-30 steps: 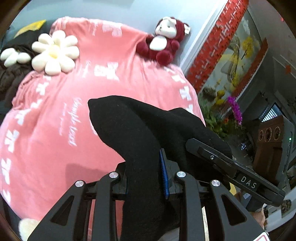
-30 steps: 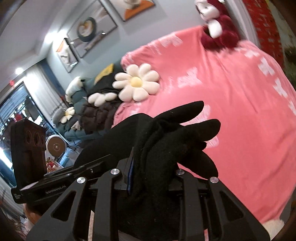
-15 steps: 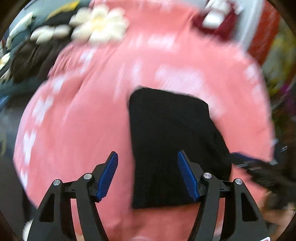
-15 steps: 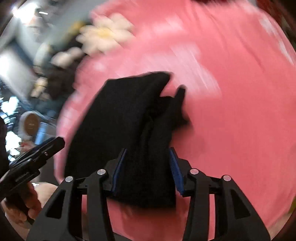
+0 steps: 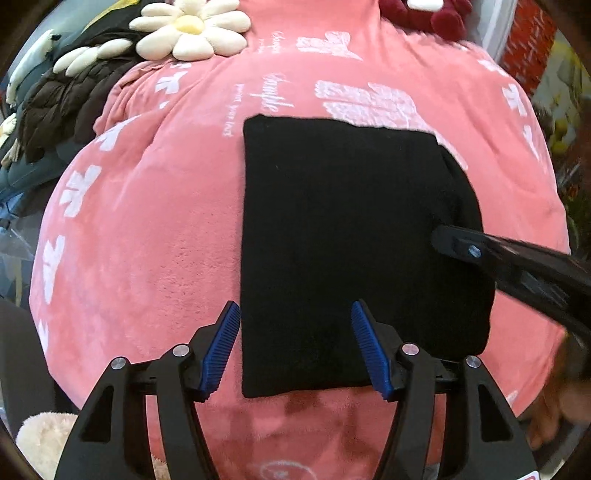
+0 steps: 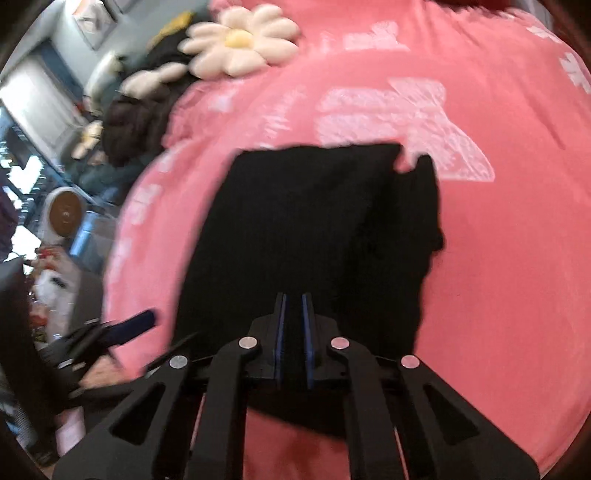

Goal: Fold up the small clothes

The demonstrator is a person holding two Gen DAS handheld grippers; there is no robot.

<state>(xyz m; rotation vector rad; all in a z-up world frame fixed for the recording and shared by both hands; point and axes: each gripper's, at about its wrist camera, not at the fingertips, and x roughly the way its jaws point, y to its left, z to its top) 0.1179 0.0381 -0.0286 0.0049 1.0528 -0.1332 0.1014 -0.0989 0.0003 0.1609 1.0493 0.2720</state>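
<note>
Pink fleece with white lettering and bow prints (image 5: pixel 155 229) covered the whole work surface, and on it I had the black garment (image 5: pixel 343 236) lying flat as a folded rectangle, its near edge close to me. From the right wrist view the same cloth (image 6: pixel 295 229) looked less tidy on its right side, where a second layer stuck out past the top fold. My left gripper (image 5: pixel 295 345) stood spread wide, blue pads (image 5: pixel 221 350) straddling the near left corner of the cloth, the left pad just off its edge and the right one over the black; nothing was pinched. My right gripper (image 6: pixel 293 332) had its pads drawn nearly together with a thin gap, sitting over the near part of the garment; I could not tell whether any fabric was caught there. Beyond the cloth, a cream daisy cushion (image 5: pixel 188 29) lay at the blanket's far left, beside a dark quilted jacket (image 5: pixel 62 99), and a maroon plush toy (image 5: pixel 424 14) sat at the far edge
</note>
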